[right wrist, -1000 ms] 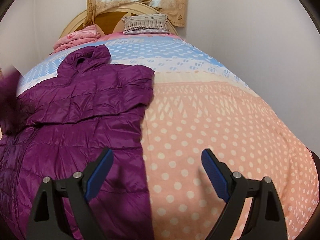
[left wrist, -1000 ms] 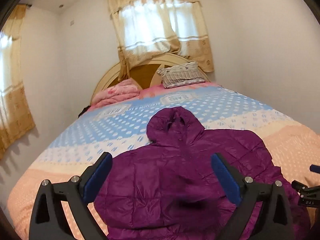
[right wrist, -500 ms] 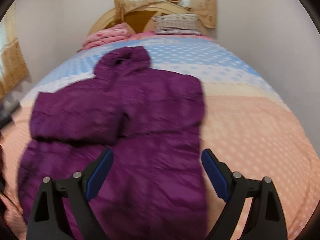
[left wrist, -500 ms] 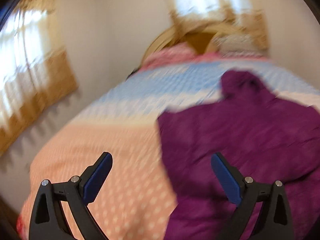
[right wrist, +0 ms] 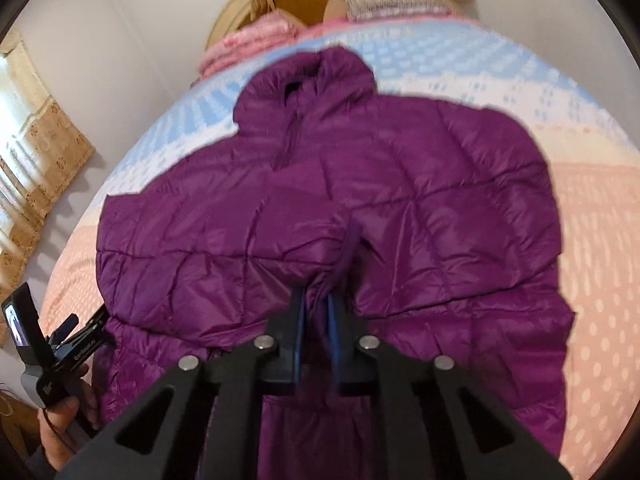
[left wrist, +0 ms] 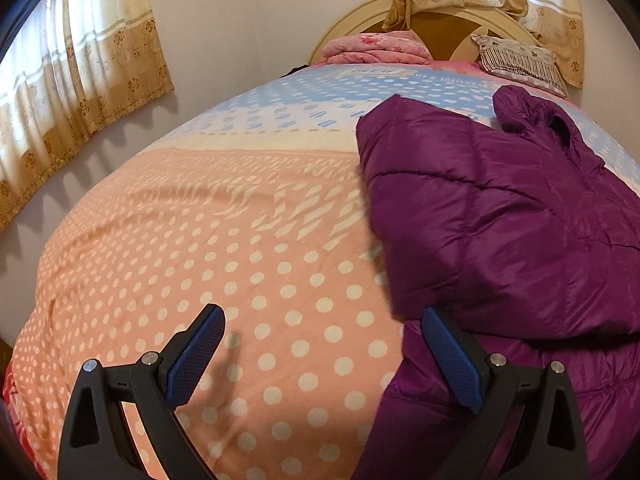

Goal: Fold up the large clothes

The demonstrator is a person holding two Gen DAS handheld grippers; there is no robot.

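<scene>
A purple hooded puffer jacket [right wrist: 420, 208] lies front up on the bed, hood toward the headboard, one sleeve [right wrist: 224, 248] folded across its chest. My right gripper [right wrist: 315, 316] is over the jacket's middle. Its jaws are closing, nearly together, with a pinch of purple fabric by the sleeve cuff between the blue pads. My left gripper [left wrist: 322, 314] stands wide open at the jacket's [left wrist: 500, 220] left edge: its right finger lies over the fabric, its left finger over the bedspread. It also shows in the right wrist view as the left gripper [right wrist: 80, 328], held by a hand.
The bedspread [left wrist: 200, 260] is peach with white dots near me and blue and white farther up. A folded pink blanket [left wrist: 376, 46] and a striped pillow [left wrist: 516, 58] lie at the round wooden headboard [left wrist: 444, 26]. Curtains [left wrist: 80, 64] hang on the left wall.
The right gripper moved left from the bare bedspread to over the jacket and closed on its fabric. The left gripper swung left and down to the jacket's left edge, still open.
</scene>
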